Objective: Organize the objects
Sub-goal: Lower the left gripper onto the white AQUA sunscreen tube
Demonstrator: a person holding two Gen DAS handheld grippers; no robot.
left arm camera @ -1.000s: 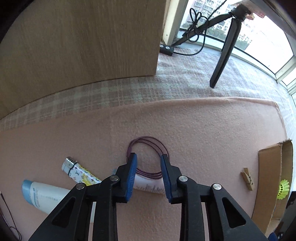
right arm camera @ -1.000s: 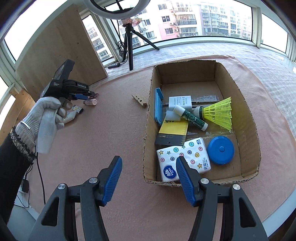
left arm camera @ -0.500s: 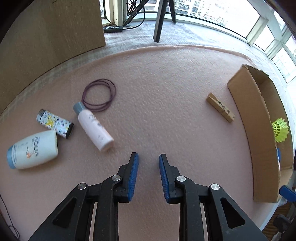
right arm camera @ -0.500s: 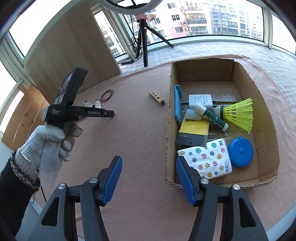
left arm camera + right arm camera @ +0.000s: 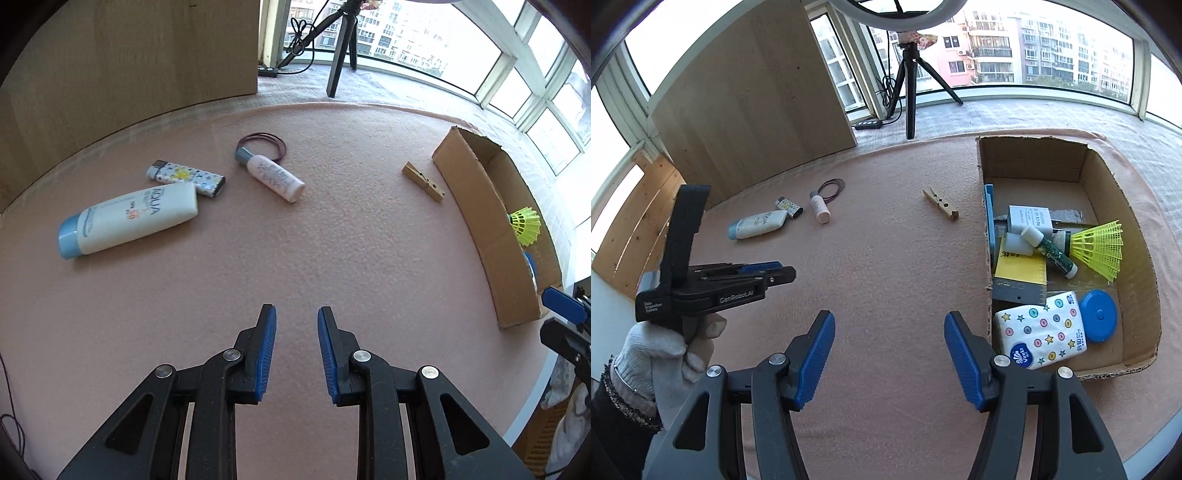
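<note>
Nothing is held in the left claw point(image 5: 296, 325); its jaws stand a little apart over the pink worktop point(image 5: 332, 240). The right claw point(image 5: 889, 332) is spread wide, also with nothing in it. The small pink bottle point(image 5: 272, 173) should be gripped across its middle. The hair bands point(image 5: 266, 143) touch its cap, and the lighter point(image 5: 186, 176) and lotion tube point(image 5: 129, 218) lie close. The cardboard box point(image 5: 1137, 229) is well apart; the clothespin point(image 5: 424, 181) lies on the way.

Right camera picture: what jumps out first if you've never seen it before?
Probably the cardboard box on the right, with a bright yellow shuttlecock and a starry tissue pack inside. Then the loose things on the pink cloth: a white tube, a small bottle and a wooden clothespin.
</note>
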